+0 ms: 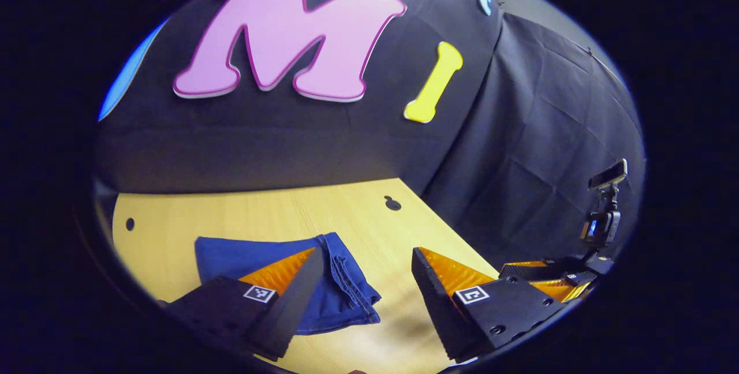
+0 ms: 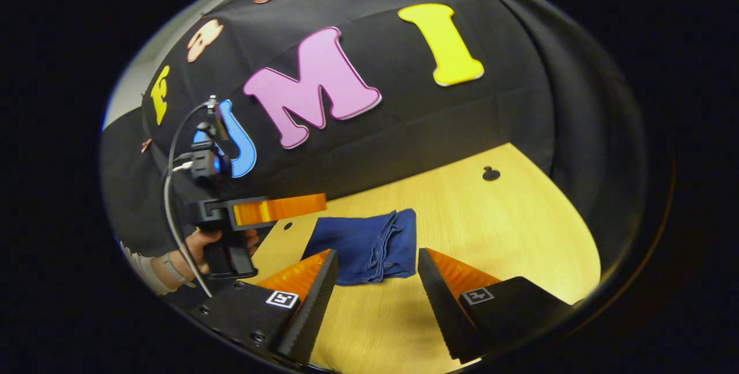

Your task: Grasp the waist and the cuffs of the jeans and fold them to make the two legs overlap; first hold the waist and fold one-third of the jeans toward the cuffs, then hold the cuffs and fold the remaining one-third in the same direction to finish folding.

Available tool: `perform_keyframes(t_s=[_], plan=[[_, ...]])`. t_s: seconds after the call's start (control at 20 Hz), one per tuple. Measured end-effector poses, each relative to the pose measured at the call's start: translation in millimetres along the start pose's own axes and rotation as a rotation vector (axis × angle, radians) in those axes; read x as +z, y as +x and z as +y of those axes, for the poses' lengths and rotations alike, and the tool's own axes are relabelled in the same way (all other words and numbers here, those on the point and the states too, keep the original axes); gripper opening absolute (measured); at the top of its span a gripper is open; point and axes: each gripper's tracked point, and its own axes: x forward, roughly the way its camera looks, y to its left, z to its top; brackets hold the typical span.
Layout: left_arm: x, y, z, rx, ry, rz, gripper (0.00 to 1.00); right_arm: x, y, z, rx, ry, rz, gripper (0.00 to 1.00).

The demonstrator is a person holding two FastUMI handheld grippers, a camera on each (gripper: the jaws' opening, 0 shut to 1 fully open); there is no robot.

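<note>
In the left gripper view, the left gripper [image 1: 365, 290] hangs above the near part of the tabletop [image 1: 288, 212] with its two fingers spread wide and nothing between them. The jeans [image 1: 260, 258] lie folded into a compact block on the wood, toward the left side of the tabletop, their layered edges facing the bare strip between the fingers; the left finger overlaps the block in the picture, but I cannot tell whether it touches the cloth. Bare wood runs from the jeans to the far edge, where the black cloth wall [image 1: 288, 143] stands, and to the right edge, where a second cloth panel hangs. Two small dark holes mark the wood near the far corners. At the right edge of this view the right gripper [image 1: 545, 279] shows partly, with a small camera mount [image 1: 603, 212] above it.

In the right gripper view, the right gripper [image 2: 375, 299] also holds its fingers wide apart and empty, above the near edge of the tabletop. The folded jeans sit beyond its fingertips, apart from them, near the middle of the wood. To the right of the jeans lies a wide stretch of bare wood up to the far right corner. On the left, a hand [image 2: 202, 244] grips the handle of the left gripper, held level above the left edge, a cable [image 2: 170, 201] looping up from it
</note>
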Motion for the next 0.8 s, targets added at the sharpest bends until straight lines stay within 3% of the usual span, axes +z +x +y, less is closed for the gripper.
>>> perform_keyframes(t_s=[0.2, 0.3, 0.35, 0.55, 0.7, 0.8], plan=[[7.0, -127.3, -12.1, 0.121, 0.055, -0.182, 0.97, 27.9, -46.6, 37.1, -0.01, -0.107, -0.097, 0.88], [-5.7, -167.5, -18.8, 0.203, 0.058, -0.241, 0.97, 37.3, -70.1, 50.3, -0.044, -0.166, -0.149, 0.9], [-14.6, -187.4, -22.1, 0.243, 0.066, -0.259, 0.97, 45.3, -85.0, 57.9, -0.066, -0.21, -0.195, 0.95], [-51.5, -277.4, -34.8, 0.387, 0.119, -0.33, 0.96, 83.5, -154.4, 89.3, -0.137, -0.421, -0.396, 0.96], [-71.4, -332.9, -51.6, 0.436, 0.082, -0.367, 0.96, 90.2, -196.8, 113.0, -0.146, -0.457, -0.452, 0.97], [-76.1, -353.8, -64.9, 0.439, 0.036, -0.407, 0.96, 81.7, -214.8, 131.6, -0.111, -0.437, -0.451, 0.97]])
